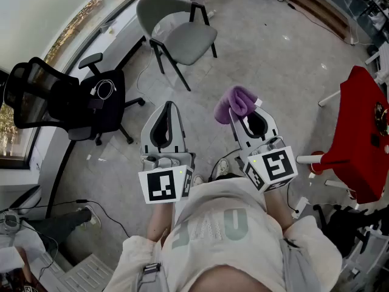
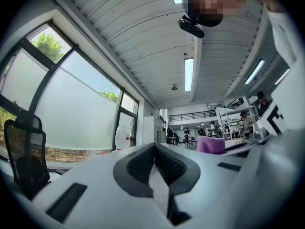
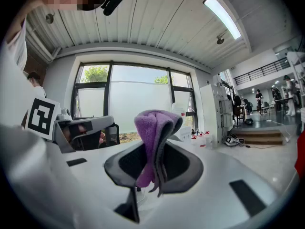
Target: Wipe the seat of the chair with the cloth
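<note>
A grey chair [image 1: 182, 32] with black legs stands on the floor ahead of me, its seat bare. My right gripper [image 1: 245, 109] is shut on a folded purple cloth [image 1: 236, 101], held up in the air well short of the chair. In the right gripper view the cloth [image 3: 153, 137] is pinched between the jaws and sticks up past the fingertips. My left gripper [image 1: 169, 105] is shut with nothing in it, level with the right one. The left gripper view points upward at the ceiling, and the cloth [image 2: 211, 144] shows at its right.
A black office chair [image 1: 70, 99] with a white cable on its seat stands at the left by the window. A red chair [image 1: 364, 132] is at the right. Cables run along the floor near my feet.
</note>
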Demonstrator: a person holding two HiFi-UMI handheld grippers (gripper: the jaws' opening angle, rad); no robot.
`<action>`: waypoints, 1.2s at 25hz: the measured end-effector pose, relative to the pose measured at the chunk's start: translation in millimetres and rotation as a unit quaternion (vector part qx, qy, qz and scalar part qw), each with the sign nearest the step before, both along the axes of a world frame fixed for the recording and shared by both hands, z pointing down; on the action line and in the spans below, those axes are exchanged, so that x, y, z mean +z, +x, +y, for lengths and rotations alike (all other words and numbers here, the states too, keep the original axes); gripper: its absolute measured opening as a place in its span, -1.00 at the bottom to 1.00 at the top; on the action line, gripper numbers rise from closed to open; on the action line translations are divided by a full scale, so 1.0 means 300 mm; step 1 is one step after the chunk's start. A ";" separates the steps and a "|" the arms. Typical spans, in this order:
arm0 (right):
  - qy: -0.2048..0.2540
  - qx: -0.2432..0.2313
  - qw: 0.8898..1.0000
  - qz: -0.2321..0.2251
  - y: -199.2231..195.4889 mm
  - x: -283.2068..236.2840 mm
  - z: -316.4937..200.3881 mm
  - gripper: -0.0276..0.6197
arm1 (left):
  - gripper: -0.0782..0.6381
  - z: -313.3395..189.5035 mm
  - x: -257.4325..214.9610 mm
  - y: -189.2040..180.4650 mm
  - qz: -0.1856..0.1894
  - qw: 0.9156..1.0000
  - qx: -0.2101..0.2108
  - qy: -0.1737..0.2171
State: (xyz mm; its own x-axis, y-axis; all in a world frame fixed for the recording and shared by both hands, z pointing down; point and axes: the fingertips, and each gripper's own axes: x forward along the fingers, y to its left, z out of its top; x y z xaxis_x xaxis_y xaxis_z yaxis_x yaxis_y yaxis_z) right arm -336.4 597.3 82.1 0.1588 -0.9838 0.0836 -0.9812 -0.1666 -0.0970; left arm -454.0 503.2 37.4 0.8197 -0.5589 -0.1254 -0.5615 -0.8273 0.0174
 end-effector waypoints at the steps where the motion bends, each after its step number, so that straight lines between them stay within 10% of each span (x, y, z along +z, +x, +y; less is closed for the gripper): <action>1: 0.000 -0.001 1.000 0.004 0.003 -0.008 -0.007 -0.64 | -0.75 -0.002 0.001 0.011 -0.001 1.000 0.003 0.000; 30: 0.004 -0.023 0.999 -0.034 0.298 0.072 0.045 -0.64 | -0.75 -0.017 0.106 0.257 -0.032 0.999 -0.025 -0.007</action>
